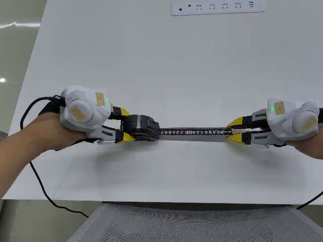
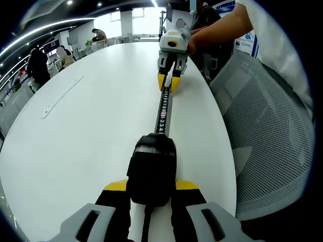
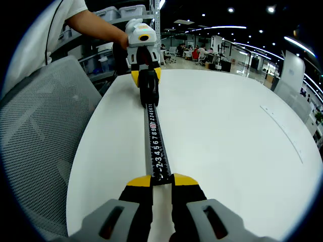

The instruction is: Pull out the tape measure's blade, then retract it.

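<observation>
The black tape measure case [image 1: 142, 128] sits between the yellow-tipped jaws of my left gripper [image 1: 124, 124], which is shut on it; the case [image 2: 151, 169] is close up in the left gripper view. Its blade [image 1: 194, 132] runs out to the right, dark with printed numbers, just above the white table [image 1: 166, 60]. My right gripper [image 1: 235, 130] is shut on the blade's end. In the right gripper view the blade [image 3: 154, 146] stretches from my right gripper [image 3: 161, 180] to the case [image 3: 149, 93]. In the left gripper view the blade [image 2: 163, 108] reaches the right gripper [image 2: 167, 82].
A white power strip [image 1: 218, 7] lies at the table's far edge. A mesh chair back [image 1: 197, 222] stands at the near edge. A black cable [image 1: 38, 176] trails from the left gripper over the table's front. People stand far off in the room [image 2: 38, 63].
</observation>
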The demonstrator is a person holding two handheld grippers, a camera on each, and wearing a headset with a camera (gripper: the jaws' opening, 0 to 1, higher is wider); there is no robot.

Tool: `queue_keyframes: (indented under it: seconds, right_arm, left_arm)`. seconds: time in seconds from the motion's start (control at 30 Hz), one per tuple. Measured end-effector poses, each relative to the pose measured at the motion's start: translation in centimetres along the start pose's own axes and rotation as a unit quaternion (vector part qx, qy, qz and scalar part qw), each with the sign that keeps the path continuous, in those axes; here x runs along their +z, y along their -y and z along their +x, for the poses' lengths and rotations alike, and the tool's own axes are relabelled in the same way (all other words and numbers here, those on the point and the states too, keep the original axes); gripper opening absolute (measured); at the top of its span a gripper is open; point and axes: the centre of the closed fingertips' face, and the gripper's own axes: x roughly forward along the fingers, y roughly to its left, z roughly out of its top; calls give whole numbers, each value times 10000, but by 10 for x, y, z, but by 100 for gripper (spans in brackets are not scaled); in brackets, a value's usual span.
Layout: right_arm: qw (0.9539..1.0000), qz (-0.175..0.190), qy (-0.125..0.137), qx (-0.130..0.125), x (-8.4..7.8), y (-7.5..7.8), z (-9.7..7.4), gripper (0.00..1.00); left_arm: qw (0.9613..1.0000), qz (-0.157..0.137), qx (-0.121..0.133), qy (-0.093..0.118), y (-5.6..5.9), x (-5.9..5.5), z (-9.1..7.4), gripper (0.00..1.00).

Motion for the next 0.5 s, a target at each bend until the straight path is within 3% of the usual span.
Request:
queue_keyframes:
  seconds: [0.5]
  right_arm:
    - [9995, 146, -195, -191, -25, 5, -27, 11]
  left_arm:
    - [10000, 32, -8, -18, 1, 1, 0, 28]
